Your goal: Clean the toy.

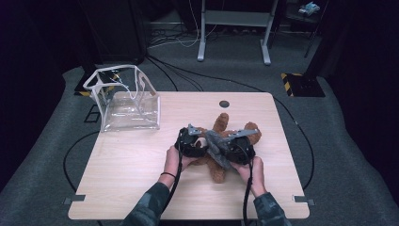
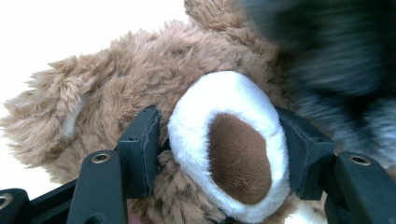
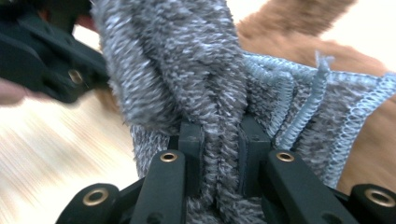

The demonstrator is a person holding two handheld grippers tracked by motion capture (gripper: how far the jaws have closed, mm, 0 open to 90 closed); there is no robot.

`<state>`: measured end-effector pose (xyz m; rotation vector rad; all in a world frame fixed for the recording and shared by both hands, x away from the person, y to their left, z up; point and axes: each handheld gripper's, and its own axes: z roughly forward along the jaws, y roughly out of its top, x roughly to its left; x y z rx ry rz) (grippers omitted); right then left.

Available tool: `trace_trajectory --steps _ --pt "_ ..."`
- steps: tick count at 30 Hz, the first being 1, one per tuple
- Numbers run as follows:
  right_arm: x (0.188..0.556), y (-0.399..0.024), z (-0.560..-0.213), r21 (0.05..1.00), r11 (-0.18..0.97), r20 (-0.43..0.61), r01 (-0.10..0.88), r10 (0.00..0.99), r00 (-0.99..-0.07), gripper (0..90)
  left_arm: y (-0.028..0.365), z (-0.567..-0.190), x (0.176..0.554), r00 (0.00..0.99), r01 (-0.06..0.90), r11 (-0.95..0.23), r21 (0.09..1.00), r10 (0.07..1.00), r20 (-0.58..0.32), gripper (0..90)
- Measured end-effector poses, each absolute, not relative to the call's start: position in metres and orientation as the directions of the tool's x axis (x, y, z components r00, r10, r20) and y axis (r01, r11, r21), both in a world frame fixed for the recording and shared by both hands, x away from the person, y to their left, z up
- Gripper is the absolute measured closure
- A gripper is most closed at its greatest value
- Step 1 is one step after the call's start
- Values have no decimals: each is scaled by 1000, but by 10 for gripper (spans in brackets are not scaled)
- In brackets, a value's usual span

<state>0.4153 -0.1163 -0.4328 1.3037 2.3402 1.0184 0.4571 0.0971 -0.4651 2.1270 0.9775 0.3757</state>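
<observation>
High view first: we see a brown teddy bear (image 1: pixel 220 141) lying on the wooden table (image 1: pixel 141 174), right of centre, with our two hands over it. Our left gripper (image 1: pixel 200 141) sits at the bear's left side, and our right gripper (image 1: pixel 221 149) at its right, with a grey cloth (image 1: pixel 215 147) running between them across the bear. Left gripper view brings us close: the black pads stand on either side of the bear's white muzzle (image 2: pixel 229 144) with its brown nose, pressing into the plush, so we are gripping the muzzle. Right gripper view shows our jaws squeezed tight on a bunched fold of the grey knitted cloth (image 3: pixel 187 79), its stitched edge lying over the brown fur. A clear plastic bag (image 1: pixel 127 101) stands at the table's far left corner, well apart from the bear.
</observation>
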Motion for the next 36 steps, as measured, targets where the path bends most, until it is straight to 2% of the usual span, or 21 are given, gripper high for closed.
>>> trace_trajectory --steps 6,9,12,15,18,23,27,29,32,36 --pt "407 -164 -438 702 289 95 650 867 -489 756 96 -465 457 663 524 -423 740 747 -42 380" --pt "407 -191 -444 684 235 113 691 901 -418 753 96 -464 457 667 522 -439 731 744 -29 380" --pt "410 -206 -438 697 200 103 688 922 -373 749 96 -464 457 668 521 -441 731 743 -28 380" --pt "417 -208 -427 734 143 154 663 917 -368 747 96 -465 458 662 523 -424 739 749 -38 379" --pt "430 -199 -434 711 178 129 681 918 -375 750 97 -465 457 669 518 -437 735 742 -31 379" --pt "446 -202 -463 678 126 139 724 945 -295 753 97 -465 458 670 516 -429 742 742 -36 378" --pt "455 -210 -480 633 130 73 763 971 -226 753 97 -466 457 660 522 -415 746 750 -45 379" --pt "459 -216 -484 616 111 76 780 977 -199 751 98 -465 457 670 517 -436 737 741 -31 378" --pt "458 -228 -482 615 84 80 784 983 -168 750 97 -465 457 668 516 -437 737 743 -27 379" --pt "445 -238 -455 681 54 112 731 978 -176 749 97 -465 457 669 517 -437 736 743 -28 378"
